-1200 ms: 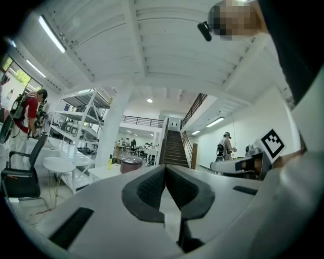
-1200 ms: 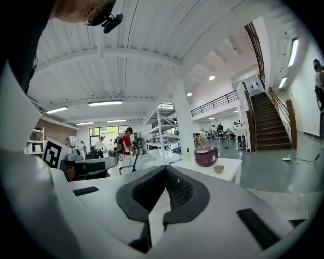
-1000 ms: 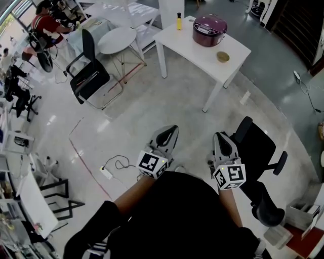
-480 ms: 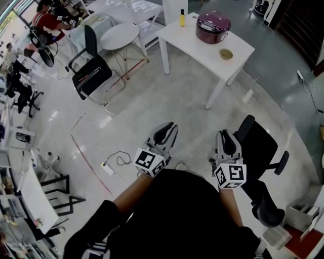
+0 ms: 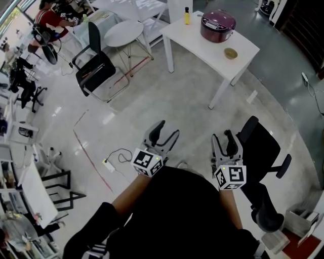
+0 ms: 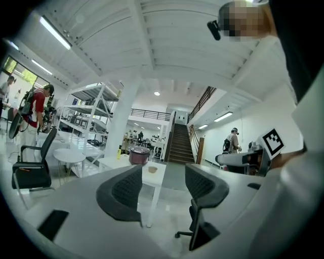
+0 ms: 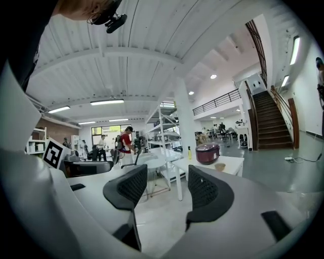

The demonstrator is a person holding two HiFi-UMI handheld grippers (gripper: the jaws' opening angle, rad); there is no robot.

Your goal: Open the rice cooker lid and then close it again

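The maroon rice cooker (image 5: 218, 25) stands with its lid down on a white table (image 5: 202, 43) far ahead, well out of reach. It also shows small in the left gripper view as the rice cooker (image 6: 138, 155) and in the right gripper view as the rice cooker (image 7: 207, 153). My left gripper (image 5: 168, 130) and right gripper (image 5: 223, 136) are held close in front of the body, pointing roughly level toward the table. Both sets of jaws have just been opening and now stand open with nothing between them, as the left gripper (image 6: 163, 184) and right gripper (image 7: 167, 189) show.
A small bowl (image 5: 231, 52) and a yellow bottle (image 5: 187, 15) share the table with the cooker. A black office chair (image 5: 260, 146) is just right of my right gripper. A black chair (image 5: 96, 71) and a round white table (image 5: 124, 33) stand at the left. A power strip (image 5: 107, 164) lies on the floor.
Both grippers' jaws went from shut to open. The left gripper dropped slightly, and the head view shifted a little.
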